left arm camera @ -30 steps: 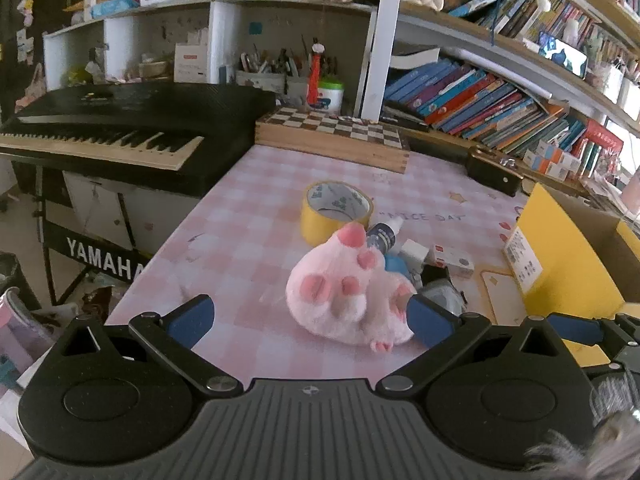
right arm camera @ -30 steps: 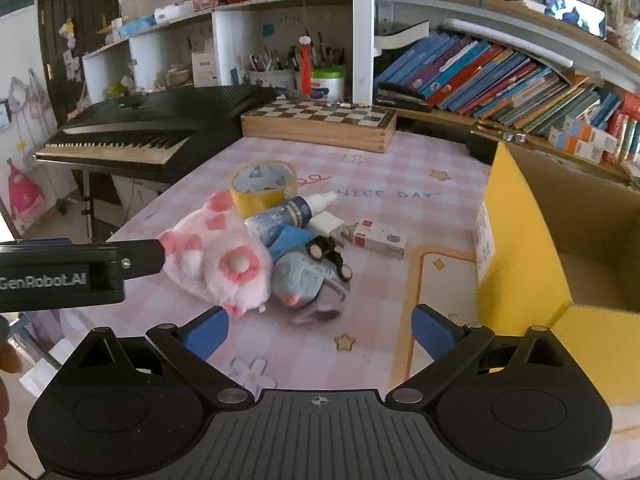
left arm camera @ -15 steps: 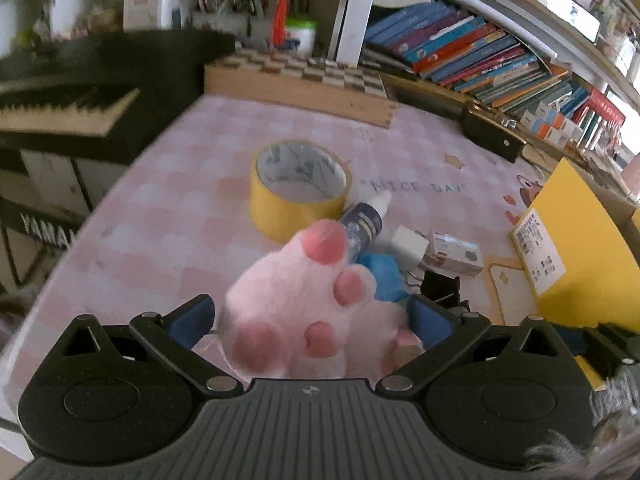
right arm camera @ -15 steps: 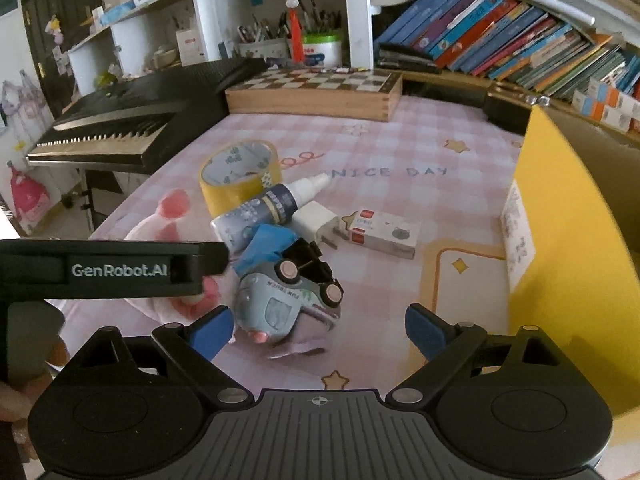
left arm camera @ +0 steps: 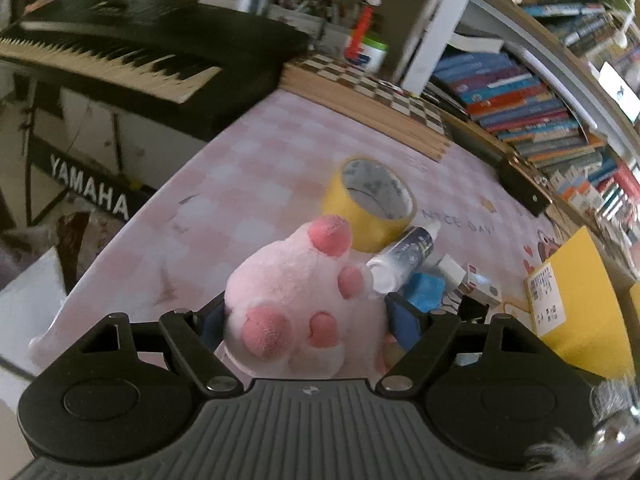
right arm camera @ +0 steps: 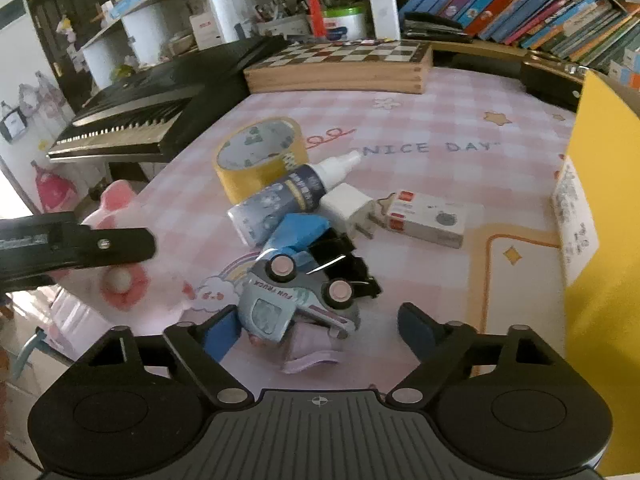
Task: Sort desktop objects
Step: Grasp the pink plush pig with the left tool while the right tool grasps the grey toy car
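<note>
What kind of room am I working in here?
Most likely a home study or child's room: packed bookshelves, a Yamaha keyboard, and a chessboard box by the pink checked tablecloth.

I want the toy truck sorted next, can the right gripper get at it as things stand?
Probably yes. The toy truck lies on its side just ahead of the right gripper, whose jaws have been closing and straddle its near end. Only a lilac scrap lies beneath it.
</note>
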A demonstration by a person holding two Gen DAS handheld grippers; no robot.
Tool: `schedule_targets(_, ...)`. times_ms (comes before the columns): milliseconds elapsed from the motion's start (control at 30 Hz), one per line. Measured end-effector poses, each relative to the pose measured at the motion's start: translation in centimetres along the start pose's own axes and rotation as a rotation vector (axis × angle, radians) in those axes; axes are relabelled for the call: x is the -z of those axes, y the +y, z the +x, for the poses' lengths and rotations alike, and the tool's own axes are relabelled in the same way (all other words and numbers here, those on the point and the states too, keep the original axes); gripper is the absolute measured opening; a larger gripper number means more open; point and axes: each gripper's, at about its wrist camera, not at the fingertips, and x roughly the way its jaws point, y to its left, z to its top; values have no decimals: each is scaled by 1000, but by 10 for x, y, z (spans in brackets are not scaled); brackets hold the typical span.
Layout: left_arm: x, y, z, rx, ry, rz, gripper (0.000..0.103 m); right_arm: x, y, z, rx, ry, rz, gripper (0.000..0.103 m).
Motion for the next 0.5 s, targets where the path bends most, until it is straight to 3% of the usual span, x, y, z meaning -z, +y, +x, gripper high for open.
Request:
schedule_targets(100,4,0,-7,-2,5,0,78,0,5,2,-27,2,-10,63)
schedule_targets(500,9,-2,-38,63,-57,-12,78,-2,14,-25,2,-78,-37,63)
